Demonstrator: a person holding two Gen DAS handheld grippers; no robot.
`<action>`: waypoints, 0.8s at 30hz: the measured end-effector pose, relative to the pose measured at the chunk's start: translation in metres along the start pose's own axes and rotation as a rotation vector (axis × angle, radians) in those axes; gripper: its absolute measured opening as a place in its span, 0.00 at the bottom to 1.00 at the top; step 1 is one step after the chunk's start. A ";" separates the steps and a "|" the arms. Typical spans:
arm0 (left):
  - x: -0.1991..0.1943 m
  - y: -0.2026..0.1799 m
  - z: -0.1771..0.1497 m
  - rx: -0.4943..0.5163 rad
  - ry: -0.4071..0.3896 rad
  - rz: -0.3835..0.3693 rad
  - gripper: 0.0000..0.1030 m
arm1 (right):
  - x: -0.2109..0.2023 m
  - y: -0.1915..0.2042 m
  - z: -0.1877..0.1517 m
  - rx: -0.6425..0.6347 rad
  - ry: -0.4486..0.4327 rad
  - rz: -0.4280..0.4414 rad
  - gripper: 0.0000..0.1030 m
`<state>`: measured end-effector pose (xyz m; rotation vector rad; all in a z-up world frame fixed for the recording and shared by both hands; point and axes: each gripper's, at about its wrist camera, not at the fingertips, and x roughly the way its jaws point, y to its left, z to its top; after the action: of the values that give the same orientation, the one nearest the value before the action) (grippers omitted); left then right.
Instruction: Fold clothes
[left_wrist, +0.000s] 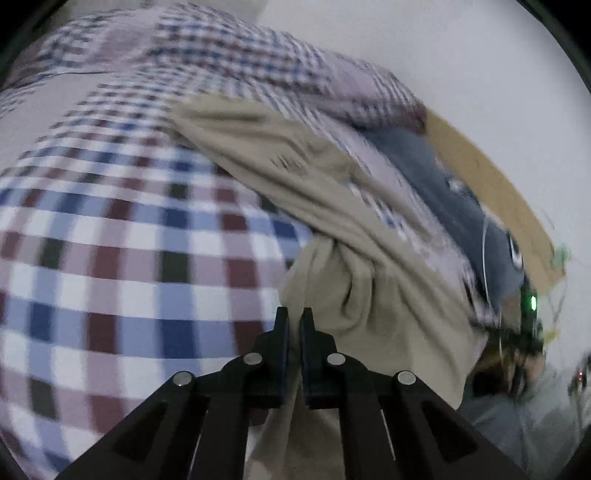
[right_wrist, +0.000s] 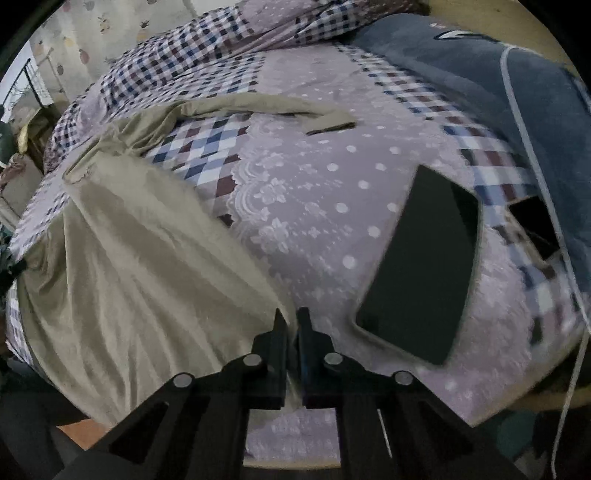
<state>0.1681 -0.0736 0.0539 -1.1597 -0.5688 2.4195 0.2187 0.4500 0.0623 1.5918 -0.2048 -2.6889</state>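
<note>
A beige garment (left_wrist: 332, 206) lies stretched across a checked bedspread (left_wrist: 118, 266). In the left wrist view my left gripper (left_wrist: 294, 317) is shut on a bunched corner of the cloth, which runs down between the fingers. In the right wrist view the same beige garment (right_wrist: 140, 266) spreads over the left half of the bed, one sleeve (right_wrist: 258, 107) reaching toward the back. My right gripper (right_wrist: 291, 319) is shut on its near right corner, the fabric edge pinched between the fingers.
A dark tablet (right_wrist: 424, 266) lies on the lilac lace bedspread (right_wrist: 314, 192) just right of my right gripper. A blue-grey blanket (right_wrist: 517, 96) with a white cable (right_wrist: 535, 173) is heaped at the right. A wooden bed edge (left_wrist: 491, 184) runs along the far side.
</note>
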 end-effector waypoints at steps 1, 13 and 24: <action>-0.010 0.006 0.002 -0.036 -0.031 -0.002 0.04 | -0.007 0.001 -0.004 -0.004 0.010 -0.008 0.02; -0.029 0.042 0.000 -0.171 -0.003 0.077 0.05 | -0.028 0.001 -0.044 0.027 0.142 -0.163 0.11; -0.067 0.054 0.014 -0.191 -0.161 0.142 0.31 | -0.061 0.019 0.022 0.220 -0.117 0.005 0.38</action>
<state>0.1862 -0.1561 0.0772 -1.1197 -0.8084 2.6442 0.2277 0.4384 0.1282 1.4780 -0.5230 -2.8427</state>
